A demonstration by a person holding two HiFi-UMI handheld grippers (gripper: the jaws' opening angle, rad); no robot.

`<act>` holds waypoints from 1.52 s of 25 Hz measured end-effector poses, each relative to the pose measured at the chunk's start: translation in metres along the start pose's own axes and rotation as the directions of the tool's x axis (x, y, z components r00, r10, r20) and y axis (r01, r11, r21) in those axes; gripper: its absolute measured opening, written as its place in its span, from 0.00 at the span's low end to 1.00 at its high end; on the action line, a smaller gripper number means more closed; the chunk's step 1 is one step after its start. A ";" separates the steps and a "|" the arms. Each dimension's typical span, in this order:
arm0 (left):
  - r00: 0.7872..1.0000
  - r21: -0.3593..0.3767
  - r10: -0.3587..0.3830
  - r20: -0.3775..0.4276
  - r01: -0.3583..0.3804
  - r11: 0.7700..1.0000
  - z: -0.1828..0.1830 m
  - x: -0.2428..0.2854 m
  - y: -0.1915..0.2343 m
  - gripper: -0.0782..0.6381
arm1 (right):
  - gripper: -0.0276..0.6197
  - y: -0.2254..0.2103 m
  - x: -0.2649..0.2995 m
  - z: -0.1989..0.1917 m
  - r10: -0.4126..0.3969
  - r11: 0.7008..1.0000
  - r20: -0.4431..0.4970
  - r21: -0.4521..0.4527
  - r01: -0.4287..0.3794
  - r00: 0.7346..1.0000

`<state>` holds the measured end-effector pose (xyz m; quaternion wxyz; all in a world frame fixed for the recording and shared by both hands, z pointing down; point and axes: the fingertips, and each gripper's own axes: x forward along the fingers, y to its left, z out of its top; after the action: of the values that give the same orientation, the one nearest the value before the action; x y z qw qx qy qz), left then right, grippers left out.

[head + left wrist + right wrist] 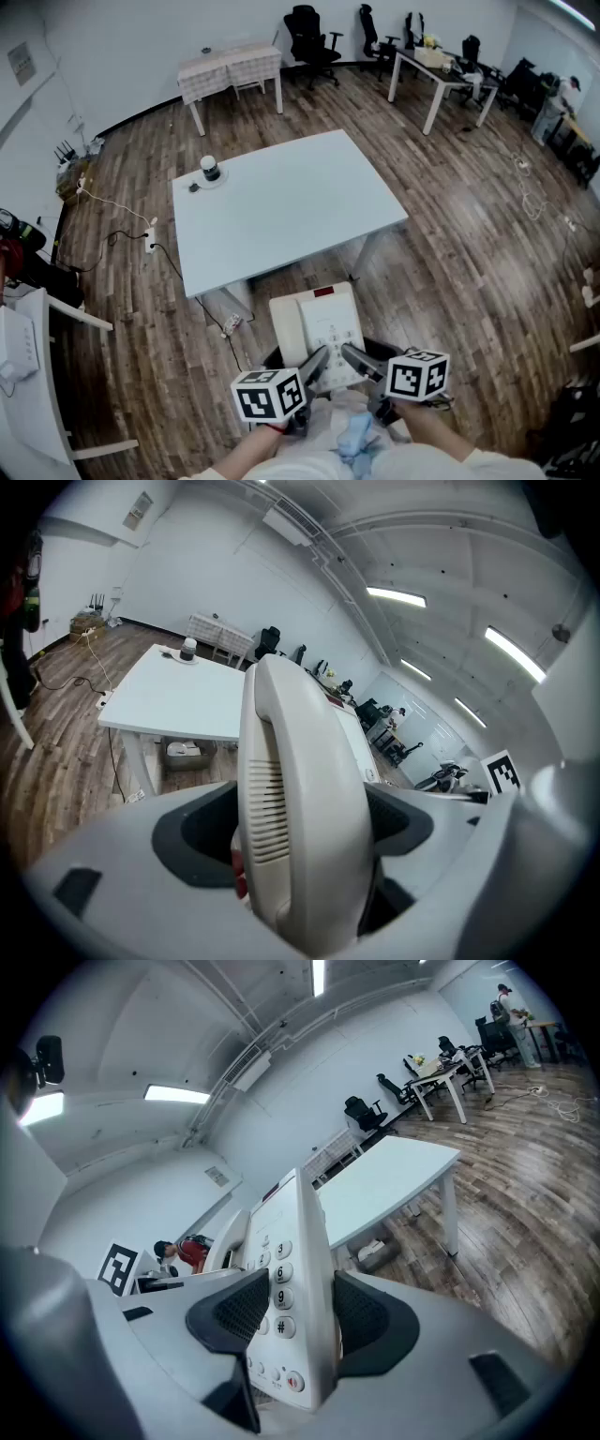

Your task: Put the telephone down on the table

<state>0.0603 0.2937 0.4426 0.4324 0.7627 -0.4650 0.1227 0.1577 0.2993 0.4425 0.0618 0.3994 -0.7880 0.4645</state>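
A cream telephone with its handset on the left and a keypad hangs in the air just short of the white table, above the wooden floor. My left gripper is shut on its handset side; in the left gripper view the handset fills the gap between the dark pads. My right gripper is shut on the keypad side; in the right gripper view the telephone body stands edge-on between the pads, number keys facing left. The table lies ahead.
A small dark-and-white cup stands at the table's far left corner. A bin sits under the table. Cables and a power strip lie on the floor at left. A cloth-covered table, office chairs and desks stand at the back.
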 end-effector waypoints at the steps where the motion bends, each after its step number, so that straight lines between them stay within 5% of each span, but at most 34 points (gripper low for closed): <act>1: 1.000 0.000 0.000 0.001 0.000 1.000 0.000 0.001 0.000 0.66 | 0.41 -0.001 0.000 0.001 0.000 1.000 0.001 0.000 0.000 1.000; 38: 0.999 0.022 0.013 0.031 -0.013 1.000 0.018 0.030 -0.029 0.66 | 0.40 -0.029 -0.013 0.038 0.034 0.999 0.029 0.026 -0.035 0.999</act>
<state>0.0963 0.2675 0.4332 0.4156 0.7663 -0.4753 0.1189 0.1969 0.2698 0.4344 0.0372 0.3932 -0.7893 0.4701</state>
